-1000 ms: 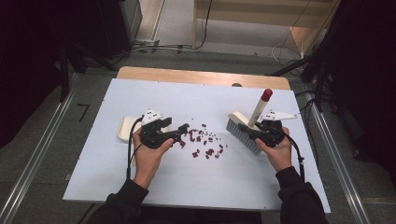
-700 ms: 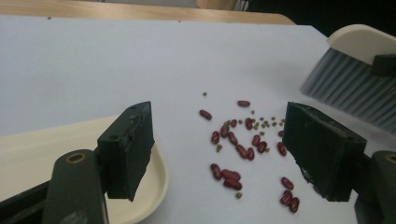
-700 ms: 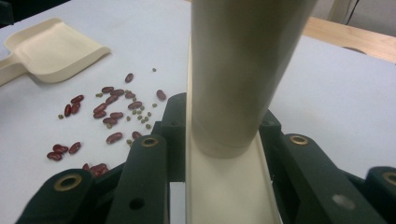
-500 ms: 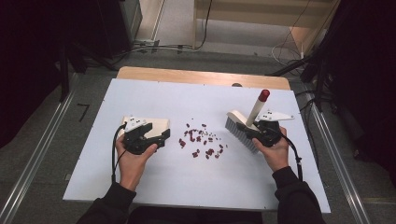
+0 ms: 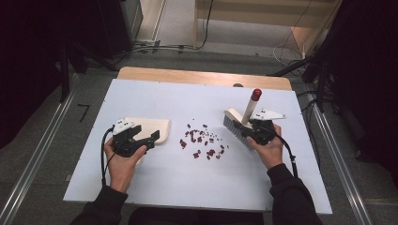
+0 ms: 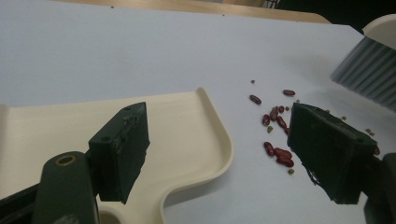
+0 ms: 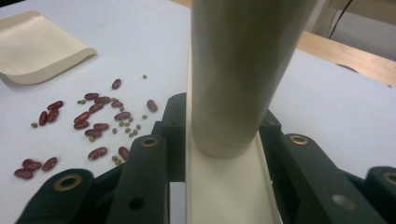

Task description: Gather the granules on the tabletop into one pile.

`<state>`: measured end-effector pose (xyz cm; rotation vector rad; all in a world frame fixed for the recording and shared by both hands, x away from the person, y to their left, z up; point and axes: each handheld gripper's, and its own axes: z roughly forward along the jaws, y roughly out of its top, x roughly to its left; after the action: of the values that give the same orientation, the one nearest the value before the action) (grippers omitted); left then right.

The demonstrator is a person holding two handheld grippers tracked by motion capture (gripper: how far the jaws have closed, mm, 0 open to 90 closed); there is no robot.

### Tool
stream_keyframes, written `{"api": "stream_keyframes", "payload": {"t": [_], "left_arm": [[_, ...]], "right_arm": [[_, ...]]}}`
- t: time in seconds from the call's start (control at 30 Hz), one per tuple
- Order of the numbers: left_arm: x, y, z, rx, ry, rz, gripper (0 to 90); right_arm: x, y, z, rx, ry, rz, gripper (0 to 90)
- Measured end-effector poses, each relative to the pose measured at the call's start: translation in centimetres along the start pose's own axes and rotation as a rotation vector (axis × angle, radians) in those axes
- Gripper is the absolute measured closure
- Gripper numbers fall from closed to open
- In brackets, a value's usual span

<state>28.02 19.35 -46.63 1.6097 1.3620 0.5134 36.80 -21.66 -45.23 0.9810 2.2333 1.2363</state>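
Observation:
A cream dustpan [image 5: 145, 125] lies flat on the left of the white table [image 5: 211, 187]. My left gripper [image 5: 152, 138] hovers over its near right corner, open. Its jaws have just been opening; the dustpan's rim [image 6: 177, 130] lies under the gap, and the pads [image 6: 123, 149] do not press on it. Several red beans and small green ones [image 5: 202, 143] are scattered mid-table, seen past the left gripper [image 6: 219, 135] as beans [image 6: 278, 140]. My right gripper [image 5: 248, 133] is shut on a cream hand brush [image 5: 234, 129], whose red-tipped handle [image 5: 256, 93] stands up. Its bristles rest on the table right of the beans.
A wooden strip [image 5: 202, 77] runs along the table's far edge. Metal rails [image 5: 338, 154] flank the table on the floor. In the right gripper view the dustpan [image 7: 37, 46] sits beyond the beans [image 7: 93, 121], and the brush handle [image 7: 243, 70] stands between the right gripper's [image 7: 219, 116] jaws.
My left gripper has pulled back from the beans to the left and now sits over the dustpan's near corner. The right gripper and brush have stayed put.

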Motion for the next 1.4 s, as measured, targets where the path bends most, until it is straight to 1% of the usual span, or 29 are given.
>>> {"api": "stream_keyframes", "payload": {"t": [0.03, 0.1, 0.17, 0.33, 0.53, 0.63, 0.77, 0.87, 0.9, 0.97, 1.07, 1.2, 1.27, 1.4], "left_arm": [[0.2, -0.1, 0.0, 0.002, 0.004, -0.002, 22.0], [0.4, -0.1, -0.1, 0.000, 0.010, -0.006, 22.0], [0.6, -0.2, -0.1, 0.002, 0.009, -0.007, 22.0], [0.8, -0.4, -0.2, 0.001, 0.014, -0.011, 22.0], [1.0, -0.5, -0.3, -0.001, 0.016, -0.016, 22.3], [1.1, -0.5, -0.3, -0.002, 0.018, -0.020, 22.3], [1.0, -0.6, -0.3, 0.000, 0.013, -0.016, 22.3], [1.0, -0.6, -0.3, 0.002, 0.011, -0.018, 22.3], [1.1, -0.6, -0.2, 0.003, 0.012, -0.019, 22.3], [1.1, -0.6, -0.2, 0.003, 0.013, -0.019, 22.3], [1.0, -0.6, -0.2, 0.004, 0.010, -0.020, 22.3], [0.9, -0.6, -0.2, 0.007, 0.004, -0.015, 22.4], [0.9, -0.7, -0.2, 0.008, 0.001, -0.014, 22.3], [0.9, -0.6, -0.2, 0.005, -0.001, -0.015, 22.4]], "right_arm": [[0.2, 0.1, 0.4, 0.000, -0.001, -0.007, 64.2], [0.5, 0.4, 1.2, 0.001, 0.013, -0.021, 64.3], [0.9, 0.8, 2.1, 0.003, 0.011, -0.039, 64.3], [1.3, 2.2, 4.1, 0.004, 0.025, -0.071, 64.3], [1.8, 3.6, 6.3, 0.013, 0.010, -0.119, 64.3], [2.3, 3.8, 7.5, 0.025, -0.008, -0.147, 64.2], [2.8, 4.0, 8.8, 0.026, -0.017, -0.184, 64.2], [3.1, 4.2, 9.4, 0.016, -0.011, -0.209, 64.3], [3.4, 4.2, 9.5, 0.022, 0.004, -0.210, 64.3], [3.8, 4.1, 9.7, 0.024, 0.022, -0.230, 64.3], [4.6, 4.1, 9.8, 0.027, 0.038, -0.250, 64.2], [5.5, 4.0, 9.9, 0.025, 0.056, -0.278, 64.3], [6.0, 4.0, 9.8, 0.025, 0.073, -0.287, 64.3], [6.7, 3.9, 9.6, 0.023, 0.093, -0.326, 64.3]]}}
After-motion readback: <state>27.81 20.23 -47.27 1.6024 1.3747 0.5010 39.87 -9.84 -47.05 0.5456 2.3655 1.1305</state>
